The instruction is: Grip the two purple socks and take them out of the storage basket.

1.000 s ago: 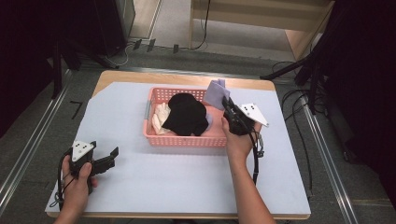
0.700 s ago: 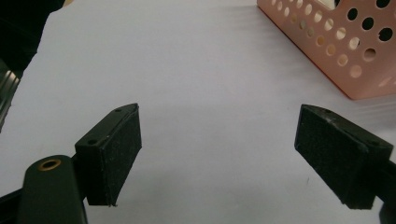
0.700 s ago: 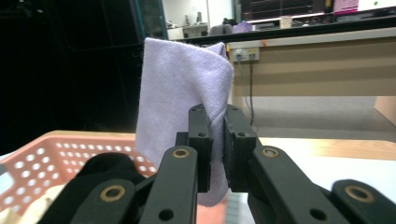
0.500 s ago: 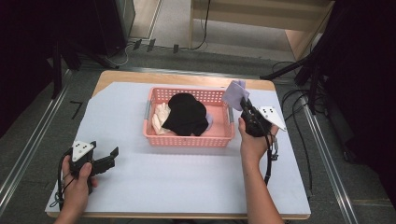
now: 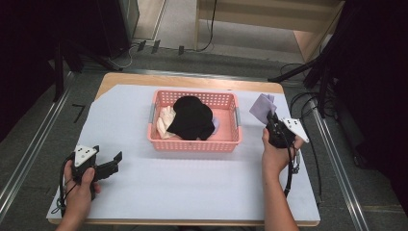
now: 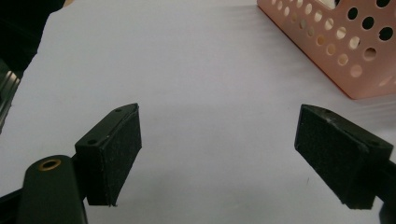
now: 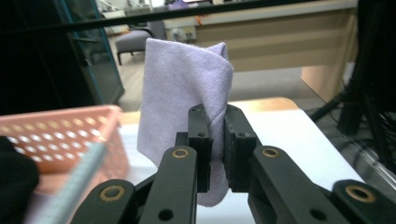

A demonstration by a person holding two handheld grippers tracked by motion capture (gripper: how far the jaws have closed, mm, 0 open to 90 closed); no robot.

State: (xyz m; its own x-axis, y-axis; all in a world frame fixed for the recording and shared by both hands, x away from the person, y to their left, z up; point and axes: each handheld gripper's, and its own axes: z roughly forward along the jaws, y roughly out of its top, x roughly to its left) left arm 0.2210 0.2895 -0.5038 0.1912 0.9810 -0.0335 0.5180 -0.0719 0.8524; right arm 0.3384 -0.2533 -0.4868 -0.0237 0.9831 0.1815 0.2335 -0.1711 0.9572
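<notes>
At the near left corner of the bench (image 5: 144, 192), the left gripper (image 5: 103, 166) rests with jaws spread wide and nothing between them. Farther off, at the right side, the right gripper (image 7: 215, 140) is clamped on a lilac cloth (image 7: 182, 88), held above the bench just beside the pink basket (image 5: 192, 143). Within the basket lie a black garment (image 5: 192, 118) and a cream one (image 5: 165, 120).

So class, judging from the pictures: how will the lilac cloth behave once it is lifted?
Probably floppy: the lilac cloth folds over above the right tool, which pinches it. Likely light, since a small pinch holds it up. It seems unlikely to slip from the pads.
</notes>
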